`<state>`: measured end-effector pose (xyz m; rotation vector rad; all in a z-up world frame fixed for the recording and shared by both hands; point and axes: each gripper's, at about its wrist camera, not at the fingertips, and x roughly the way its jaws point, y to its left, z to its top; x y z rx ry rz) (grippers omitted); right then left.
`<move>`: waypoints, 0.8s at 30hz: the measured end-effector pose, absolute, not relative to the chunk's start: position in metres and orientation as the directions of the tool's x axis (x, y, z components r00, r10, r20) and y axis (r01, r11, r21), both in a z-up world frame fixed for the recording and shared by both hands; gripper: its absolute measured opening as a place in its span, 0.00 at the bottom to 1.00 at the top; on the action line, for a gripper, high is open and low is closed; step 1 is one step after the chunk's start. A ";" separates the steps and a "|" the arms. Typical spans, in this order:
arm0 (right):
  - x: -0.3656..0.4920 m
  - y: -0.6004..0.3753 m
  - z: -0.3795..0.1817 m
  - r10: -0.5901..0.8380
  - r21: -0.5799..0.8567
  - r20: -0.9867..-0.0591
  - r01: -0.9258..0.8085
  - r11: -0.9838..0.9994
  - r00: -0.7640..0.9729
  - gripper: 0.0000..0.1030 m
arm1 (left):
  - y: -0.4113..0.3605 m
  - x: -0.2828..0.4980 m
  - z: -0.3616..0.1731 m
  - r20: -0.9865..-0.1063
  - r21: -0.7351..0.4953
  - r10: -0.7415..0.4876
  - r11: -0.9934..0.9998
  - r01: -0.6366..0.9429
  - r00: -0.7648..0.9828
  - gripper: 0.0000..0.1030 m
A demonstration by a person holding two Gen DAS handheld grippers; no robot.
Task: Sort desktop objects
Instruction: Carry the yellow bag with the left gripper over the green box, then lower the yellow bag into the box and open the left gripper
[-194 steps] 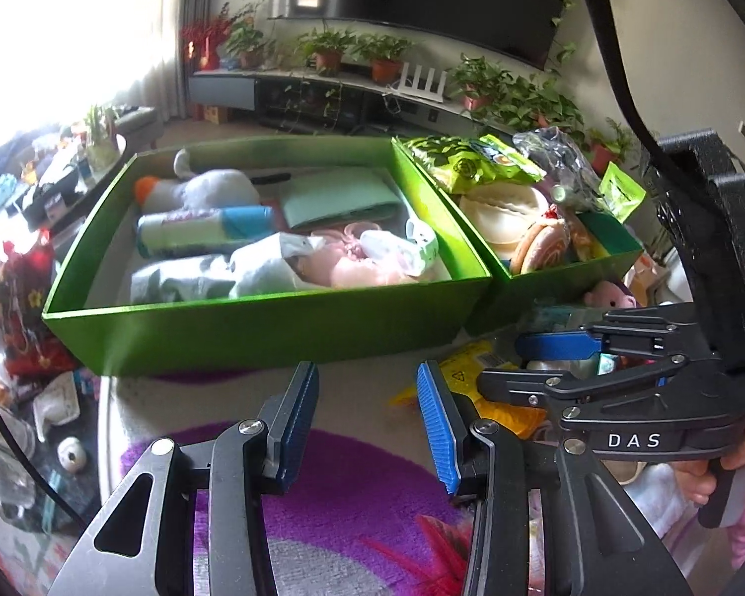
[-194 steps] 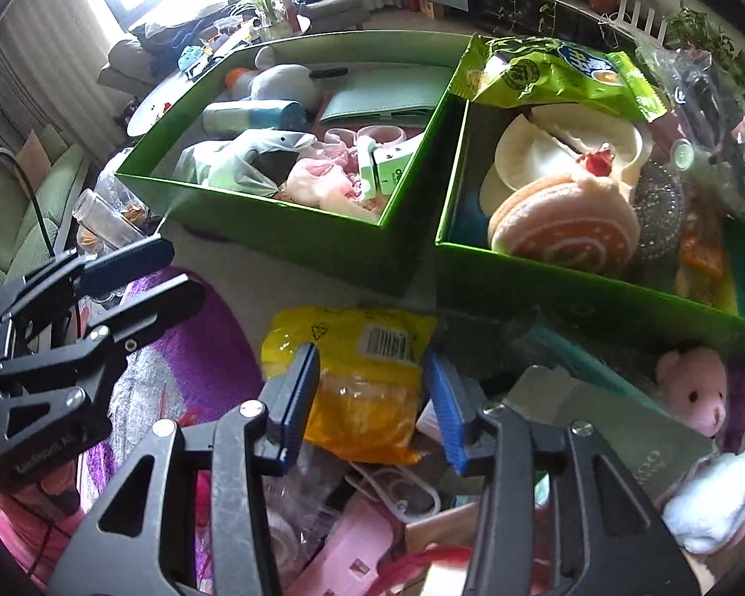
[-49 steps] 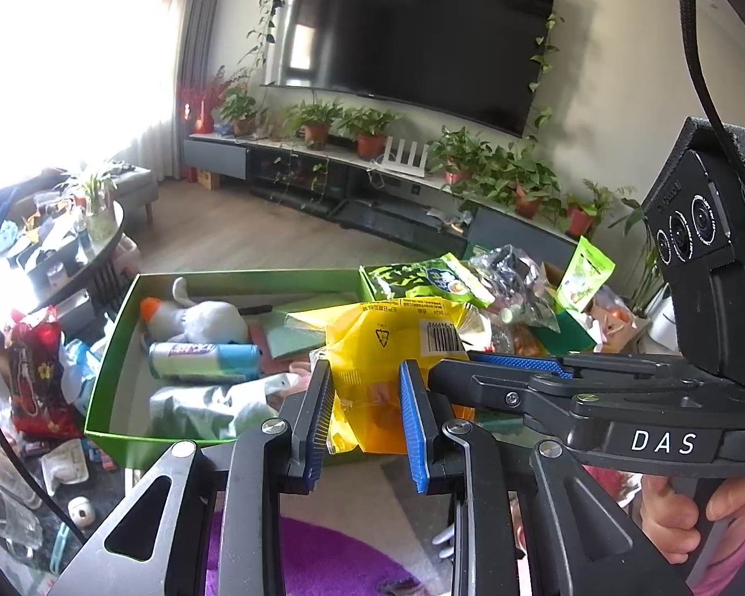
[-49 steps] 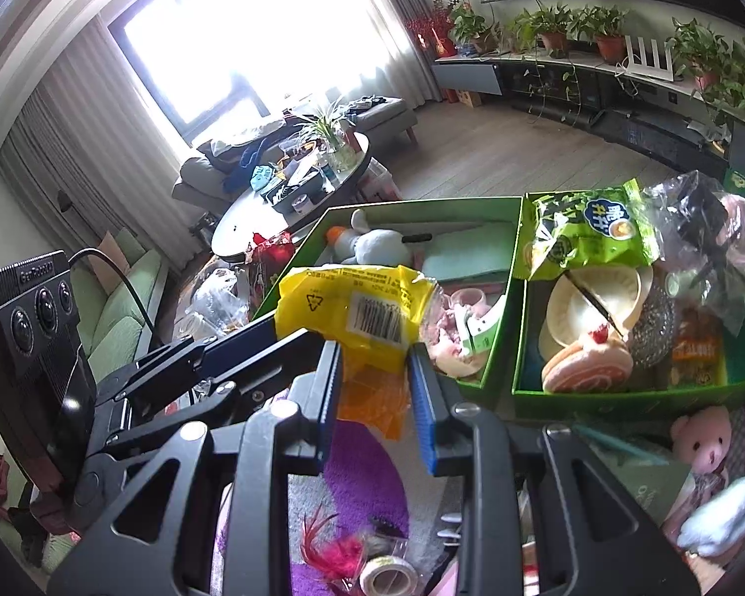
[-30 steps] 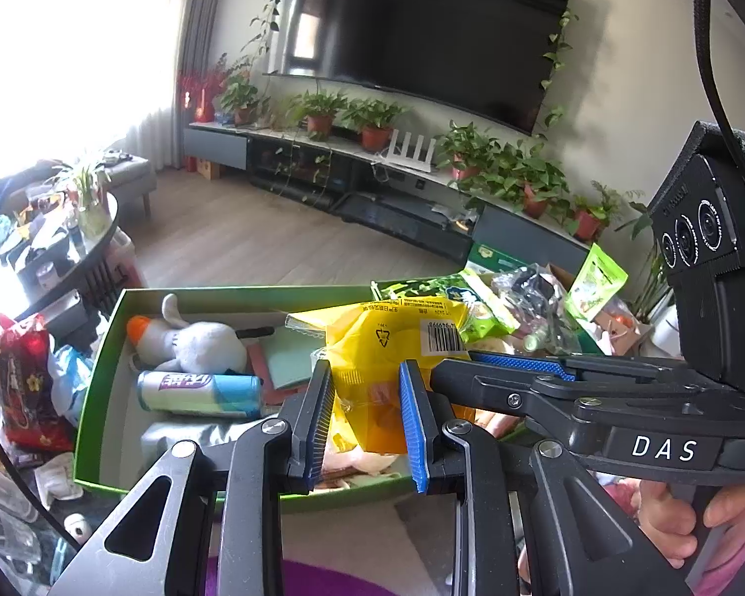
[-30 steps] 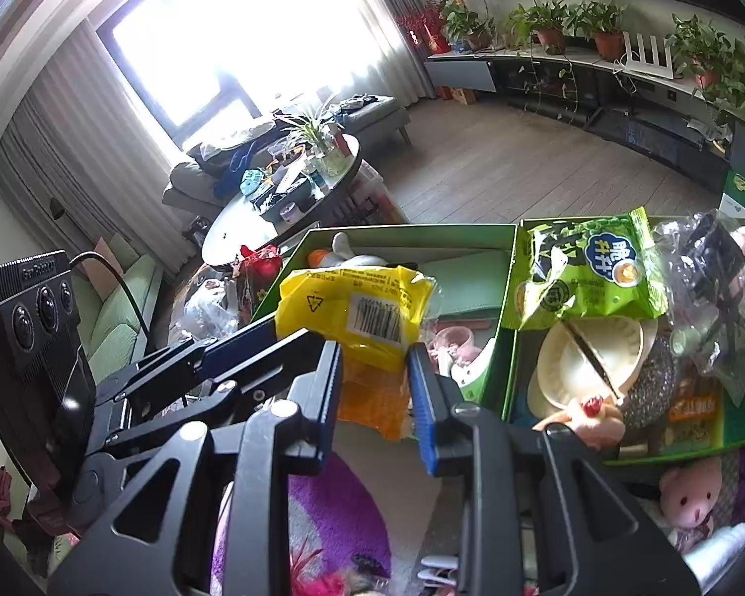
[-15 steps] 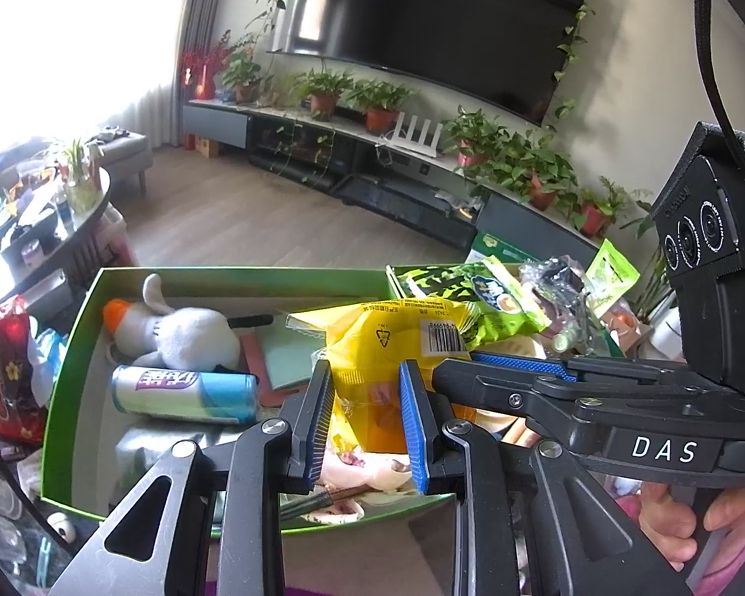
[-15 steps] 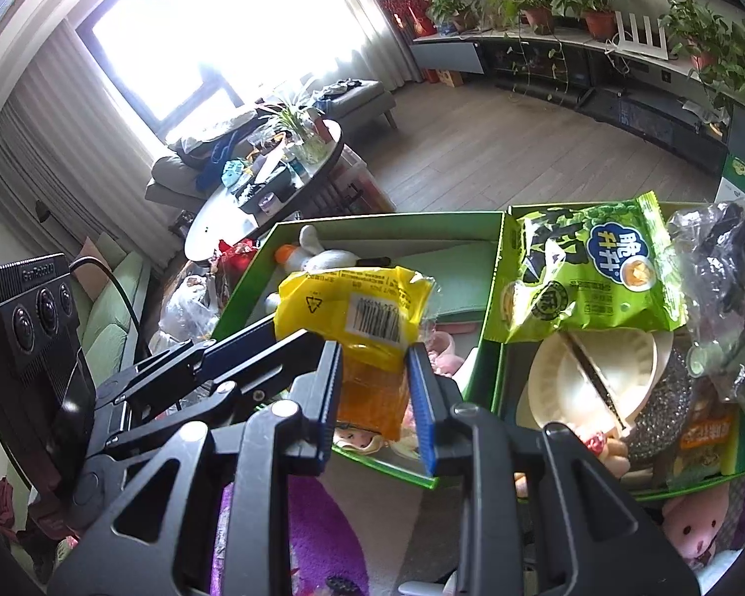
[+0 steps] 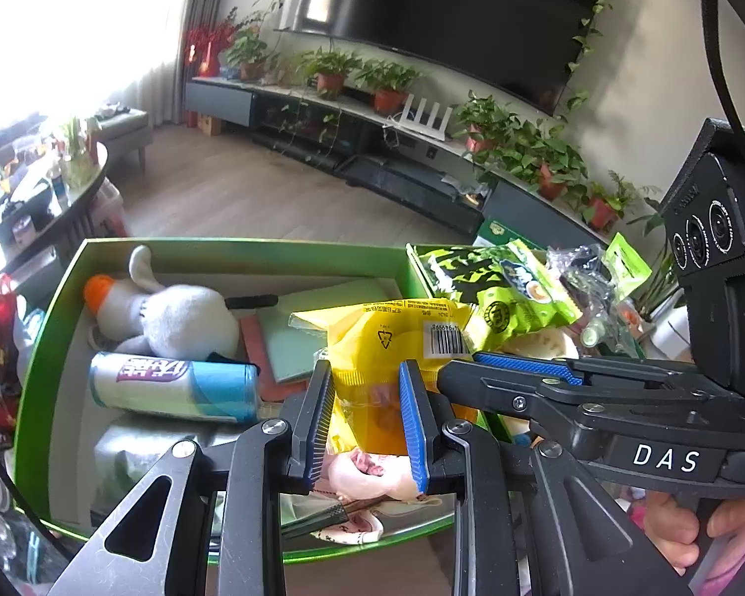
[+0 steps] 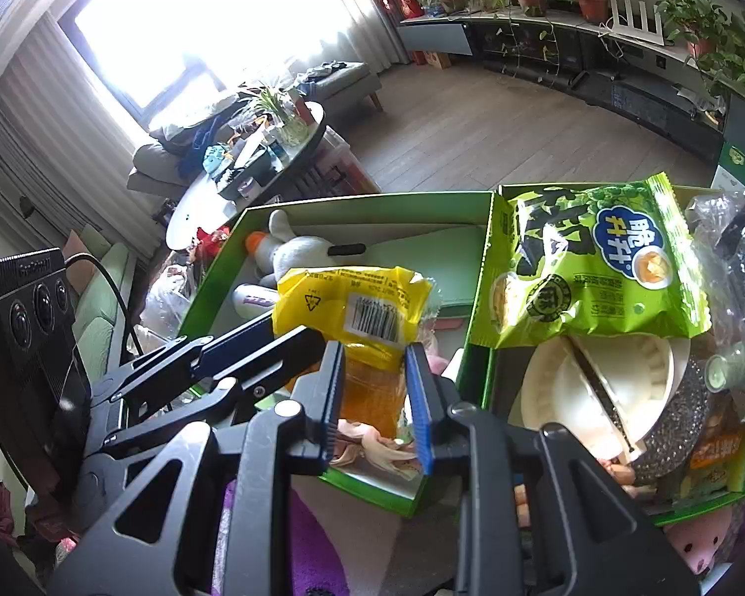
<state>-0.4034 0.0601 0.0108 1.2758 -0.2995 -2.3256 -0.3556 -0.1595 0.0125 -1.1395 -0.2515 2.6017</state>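
A yellow snack packet (image 9: 382,347) with a barcode hangs in the air, gripped from two sides. My left gripper (image 9: 367,422) is shut on its lower part, and my right gripper (image 10: 375,407) is shut on the same packet (image 10: 357,313). The packet hangs over the near right corner of the left green box (image 9: 39,347), close to the wall shared with the right green box (image 10: 710,506). The left box (image 10: 213,278) holds a plush duck (image 9: 174,318), a blue and white tube (image 9: 174,387) and a green notebook (image 9: 318,323).
The right box holds a green snack bag (image 10: 591,268), a white dumpling mould (image 10: 596,392), a steel scourer (image 10: 680,427) and clear bags (image 10: 740,258). A purple mat (image 10: 313,546) lies below. A pink plush (image 10: 695,546) sits at the lower right. A round side table (image 10: 253,159) stands behind.
Both grippers have carried the yellow packet forward from above the mat to over the left box's near right corner. Both boxes look nearer and lower in the views.
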 end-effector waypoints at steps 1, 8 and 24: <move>-0.405 0.060 0.009 -0.493 0.400 -0.741 0.291 -0.869 -0.457 0.26 | -0.160 -0.357 0.011 -0.692 -0.274 0.331 -0.943 -0.191 -0.642 0.24; -0.411 0.058 0.004 -0.417 0.327 -0.763 0.261 -0.908 -0.494 0.35 | -0.162 -0.367 -0.003 -0.732 -0.255 0.288 -0.956 -0.144 -0.617 0.24; -0.387 0.051 0.018 -0.408 0.272 -0.753 0.320 -0.908 -0.517 0.43 | -0.152 -0.348 0.006 -0.737 -0.123 0.171 -0.985 -0.120 -0.654 0.44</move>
